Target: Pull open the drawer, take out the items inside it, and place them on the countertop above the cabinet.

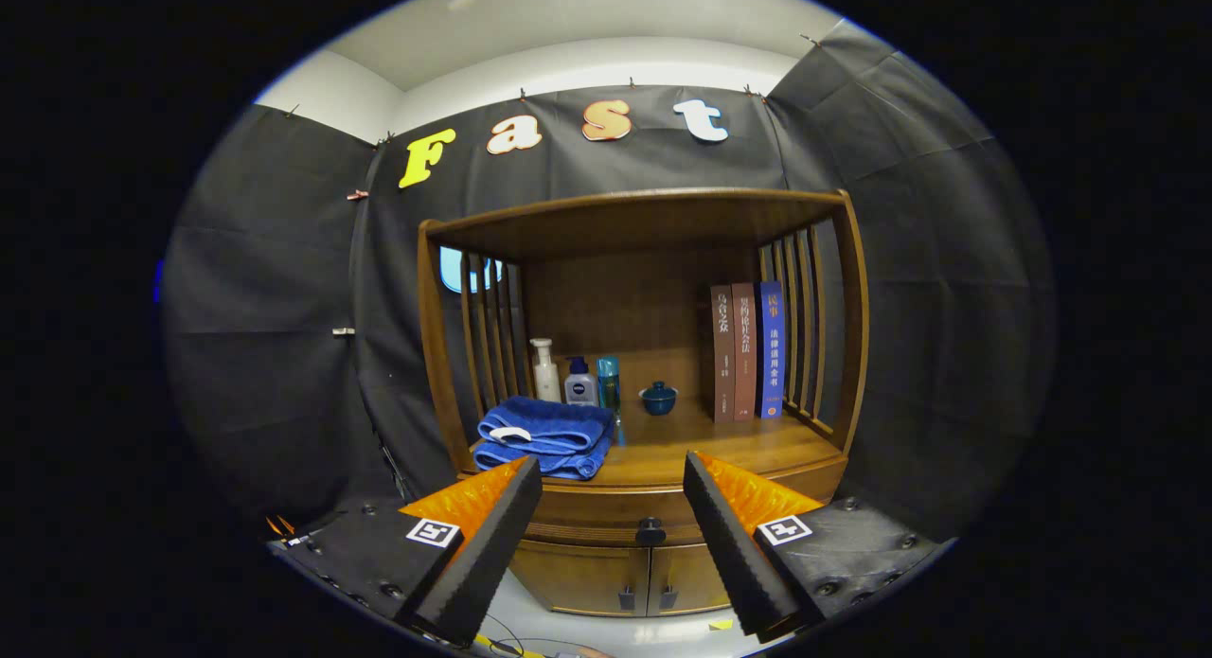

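A wooden cabinet [857,355] stands ahead against the booth wall. Its drawer [606,521] is closed, and the dark round knob [650,530] sits beyond my fingertips, in line with the gap between them. My gripper [613,471] is open with nothing between its fingers, some way short of the cabinet. The countertop [748,445] above the drawer carries a folded blue towel [546,436], a white pump bottle [544,369], a small dark-capped bottle [580,382], a teal bottle [609,382], a small blue lidded pot [658,398] and three upright books [746,351].
Below the drawer are two closed cabinet doors [620,577] with small handles. Slatted side rails [492,327] and a top shelf board [644,213] enclose the countertop. The bare stretch of countertop lies in front of the pot and books. Pale floor [587,630] shows below.
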{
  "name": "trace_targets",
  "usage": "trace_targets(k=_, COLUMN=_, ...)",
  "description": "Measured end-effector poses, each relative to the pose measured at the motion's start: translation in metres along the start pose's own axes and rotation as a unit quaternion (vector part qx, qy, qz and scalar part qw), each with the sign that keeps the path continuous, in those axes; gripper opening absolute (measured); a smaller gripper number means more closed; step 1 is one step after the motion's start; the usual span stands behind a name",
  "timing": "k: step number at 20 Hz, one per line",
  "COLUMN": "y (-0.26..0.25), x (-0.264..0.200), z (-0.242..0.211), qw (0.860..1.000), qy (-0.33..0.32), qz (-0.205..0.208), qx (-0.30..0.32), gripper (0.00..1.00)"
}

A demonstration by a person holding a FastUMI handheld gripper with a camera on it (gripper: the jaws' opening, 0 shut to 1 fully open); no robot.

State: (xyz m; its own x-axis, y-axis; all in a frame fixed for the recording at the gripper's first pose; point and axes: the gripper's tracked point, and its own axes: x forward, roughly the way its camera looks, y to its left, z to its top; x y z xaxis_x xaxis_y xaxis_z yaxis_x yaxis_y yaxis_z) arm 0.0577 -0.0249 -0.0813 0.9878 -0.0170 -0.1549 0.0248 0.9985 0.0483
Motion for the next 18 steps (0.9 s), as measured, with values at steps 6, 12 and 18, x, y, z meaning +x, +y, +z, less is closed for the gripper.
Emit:
trace_targets(k=6, y=-0.019, x=0.051, z=-0.052, qw=0.999, qy=0.042, qz=-0.014, qx=0.004, gripper=1.0)
trace_targets(k=12, y=-0.027, x=0.098, z=-0.108, qw=0.996, qy=0.085, qz=-0.023, qx=-0.003, gripper=0.99)
trace_targets(k=18, y=-0.045, x=0.134, z=-0.171, qw=0.989, qy=0.14, qz=-0.04, qx=0.005, gripper=0.99)
